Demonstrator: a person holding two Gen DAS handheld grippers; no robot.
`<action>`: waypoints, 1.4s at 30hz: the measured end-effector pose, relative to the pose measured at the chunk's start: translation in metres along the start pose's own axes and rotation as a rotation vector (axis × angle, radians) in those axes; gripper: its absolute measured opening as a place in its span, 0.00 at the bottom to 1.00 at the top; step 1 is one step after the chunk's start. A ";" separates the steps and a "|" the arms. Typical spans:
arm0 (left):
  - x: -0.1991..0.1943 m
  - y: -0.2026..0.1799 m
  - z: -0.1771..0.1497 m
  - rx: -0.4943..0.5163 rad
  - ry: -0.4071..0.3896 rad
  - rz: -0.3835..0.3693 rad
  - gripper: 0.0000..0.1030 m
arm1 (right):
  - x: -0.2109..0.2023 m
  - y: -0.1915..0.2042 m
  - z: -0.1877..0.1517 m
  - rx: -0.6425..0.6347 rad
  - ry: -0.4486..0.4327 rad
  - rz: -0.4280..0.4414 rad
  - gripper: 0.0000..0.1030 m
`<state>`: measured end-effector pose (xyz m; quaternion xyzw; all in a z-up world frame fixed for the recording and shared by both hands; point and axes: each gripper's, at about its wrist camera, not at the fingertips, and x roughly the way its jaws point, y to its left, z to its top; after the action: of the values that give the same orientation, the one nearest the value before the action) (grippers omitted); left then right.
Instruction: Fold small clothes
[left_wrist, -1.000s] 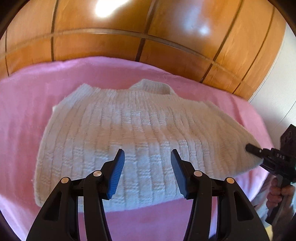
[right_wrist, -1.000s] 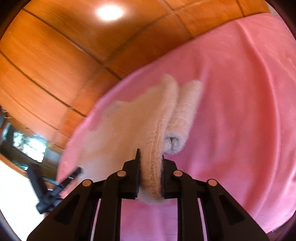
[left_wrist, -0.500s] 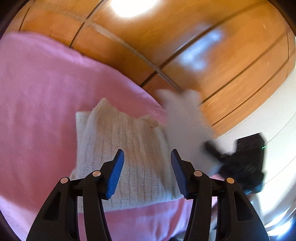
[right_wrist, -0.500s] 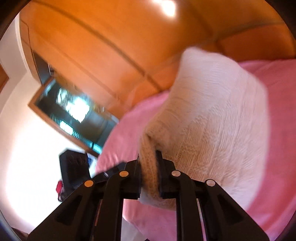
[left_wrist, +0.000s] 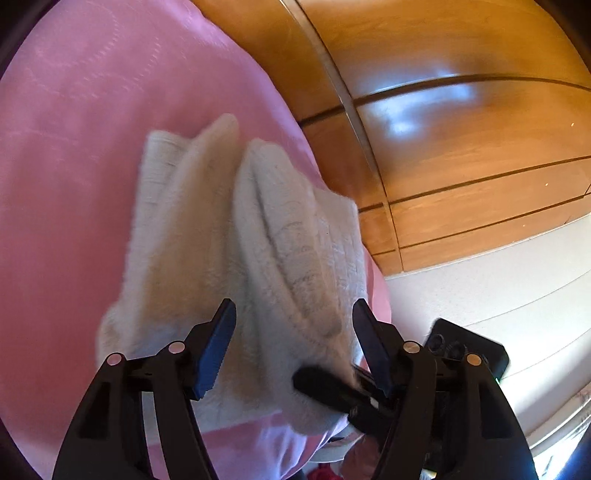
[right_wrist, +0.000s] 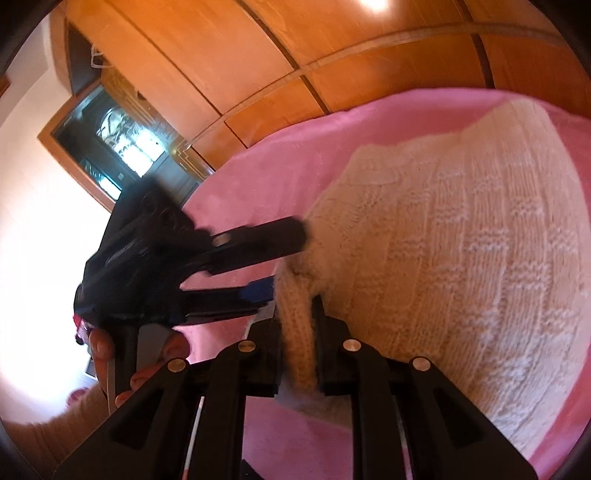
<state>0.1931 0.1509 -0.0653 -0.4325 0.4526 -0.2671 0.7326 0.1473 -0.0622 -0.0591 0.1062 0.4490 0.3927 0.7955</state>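
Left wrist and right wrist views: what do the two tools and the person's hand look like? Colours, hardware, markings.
Both tools are matte black plastic with cut-out arms and round silver pivot screws. The left tool has blue ribbed pads on its fingers; the right tool shows plain black fingers. Lettering on the left tool's body is too blurred to read. The hand gripping its handle is bare; no sleeve shows.

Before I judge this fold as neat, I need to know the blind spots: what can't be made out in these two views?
- Sweater knit and edges: left wrist view, smeared by motion blur.
- Right gripper pad contact: right wrist view, covered by the pinched knit.
- Sweater's right side: right wrist view, cut off by the frame edge.
- Left gripper reach: left wrist view, jaws just opening; contact with the sweater unclear.
- Pink blanket beneath the sweater: covered in both views.
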 end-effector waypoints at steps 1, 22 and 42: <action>0.008 -0.005 0.002 0.003 0.009 0.006 0.62 | -0.001 0.001 -0.001 -0.014 -0.006 -0.008 0.18; -0.014 -0.061 0.005 0.354 -0.103 0.382 0.19 | -0.060 -0.051 0.002 0.112 -0.163 -0.133 0.49; -0.030 -0.086 -0.013 0.480 -0.293 0.603 0.35 | -0.022 -0.029 0.073 0.016 -0.194 -0.351 0.49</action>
<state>0.1687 0.1279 0.0198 -0.1306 0.3748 -0.0742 0.9149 0.2147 -0.0839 -0.0183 0.0699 0.3848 0.2323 0.8905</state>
